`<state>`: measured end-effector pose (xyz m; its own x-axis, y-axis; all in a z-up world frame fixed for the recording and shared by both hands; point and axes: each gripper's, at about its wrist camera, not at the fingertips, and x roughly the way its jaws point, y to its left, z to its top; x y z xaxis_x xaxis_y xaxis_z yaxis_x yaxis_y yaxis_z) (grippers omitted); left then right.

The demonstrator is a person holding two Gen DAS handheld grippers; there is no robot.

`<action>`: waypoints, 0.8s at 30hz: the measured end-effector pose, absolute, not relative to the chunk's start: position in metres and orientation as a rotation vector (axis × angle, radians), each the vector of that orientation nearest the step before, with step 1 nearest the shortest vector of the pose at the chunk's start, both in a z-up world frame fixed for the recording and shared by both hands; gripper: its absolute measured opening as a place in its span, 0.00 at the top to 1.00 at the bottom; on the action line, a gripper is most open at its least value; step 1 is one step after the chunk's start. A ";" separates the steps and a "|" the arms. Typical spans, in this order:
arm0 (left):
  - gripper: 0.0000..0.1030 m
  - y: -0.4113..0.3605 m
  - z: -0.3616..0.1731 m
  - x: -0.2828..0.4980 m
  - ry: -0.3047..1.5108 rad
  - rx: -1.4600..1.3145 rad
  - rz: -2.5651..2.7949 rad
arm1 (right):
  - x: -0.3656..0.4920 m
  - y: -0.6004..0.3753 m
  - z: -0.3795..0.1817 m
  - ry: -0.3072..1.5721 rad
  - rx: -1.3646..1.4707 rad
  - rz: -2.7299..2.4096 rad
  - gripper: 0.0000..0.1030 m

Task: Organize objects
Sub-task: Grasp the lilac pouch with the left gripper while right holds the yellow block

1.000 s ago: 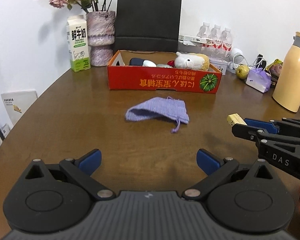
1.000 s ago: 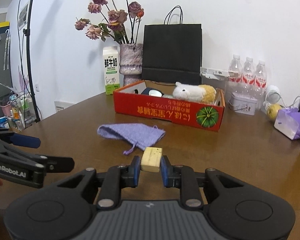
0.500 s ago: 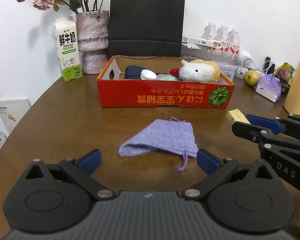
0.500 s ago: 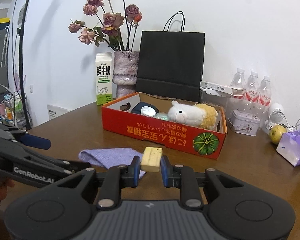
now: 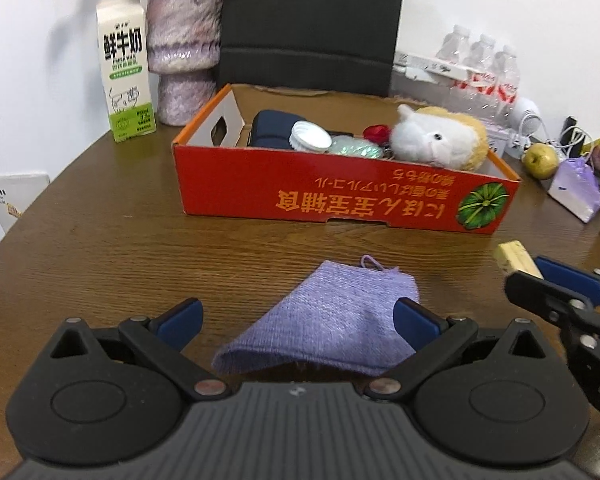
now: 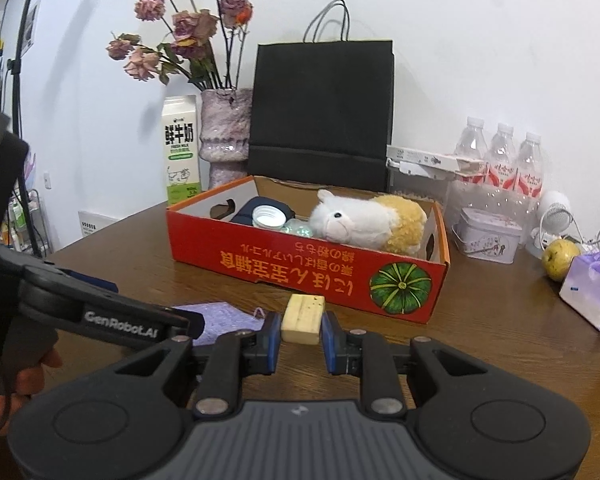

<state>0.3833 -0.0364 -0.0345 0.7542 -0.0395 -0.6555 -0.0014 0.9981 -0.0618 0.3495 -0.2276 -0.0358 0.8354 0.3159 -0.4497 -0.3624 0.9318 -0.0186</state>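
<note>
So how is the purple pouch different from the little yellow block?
The purple knitted pouch lies flat on the table; the pale yellow block is held off it, clamped in the right gripper. The pouch looks soft and floppy, with a drawstring; the block looks stiff and boxy. The pouch is the bigger. The left gripper sits open around the pouch. Both are outside the red box.

Both tools nearer red box (image 5: 340, 196)

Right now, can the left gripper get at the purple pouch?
Probably yes. The left gripper is open, and the pouch lies flat on the table between its fingers with nothing over it. The right gripper, shut on a block, stays off to the side.
</note>
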 end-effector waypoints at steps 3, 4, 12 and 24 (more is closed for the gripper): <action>0.00 -0.037 -0.042 0.391 0.741 -0.060 -0.023 | 0.353 -0.230 -0.039 0.470 -0.092 0.358 0.80; 0.00 -0.038 -0.045 0.393 0.751 -0.060 -0.029 | 0.354 -0.231 -0.039 0.473 -0.088 0.358 0.80; 0.00 -0.047 -0.059 0.398 0.751 -0.028 -0.058 | 0.352 -0.226 -0.043 0.477 -0.099 0.361 0.80; 0.60 -0.054 -0.054 0.375 0.689 -0.025 -0.086 | 0.342 -0.220 -0.048 0.484 -0.106 0.359 0.80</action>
